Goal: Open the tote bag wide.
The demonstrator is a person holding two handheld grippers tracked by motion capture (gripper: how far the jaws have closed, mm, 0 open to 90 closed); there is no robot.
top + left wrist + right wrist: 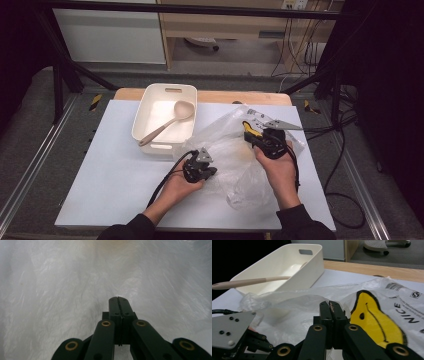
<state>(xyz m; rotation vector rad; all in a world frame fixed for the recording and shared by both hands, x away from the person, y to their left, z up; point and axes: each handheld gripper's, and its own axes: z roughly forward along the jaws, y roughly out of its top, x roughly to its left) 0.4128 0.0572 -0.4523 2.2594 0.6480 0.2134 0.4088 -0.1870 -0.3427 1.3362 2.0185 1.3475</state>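
Observation:
A crumpled clear plastic bag (235, 160) with a yellow smiley print (374, 320) lies on the white table top (110, 180). My left gripper (212, 170) is at the bag's left side. Its jaws are shut, apparently on the thin film, and the bag (62, 290) spreads white right in front of them (118, 298). My right gripper (250, 135) holds the bag's far right part, with its jaws (330, 303) shut where a fold of film meets their tips, next to the yellow print. The bag stands puffed up between the two grippers.
A cream bin (170, 89) stands at the back left of the table with a long wooden-coloured spoon (167, 122) lying in it, the handle sticking over the near rim (249, 282). Cables trail off the table's right side (345, 165). A dark frame surrounds the table.

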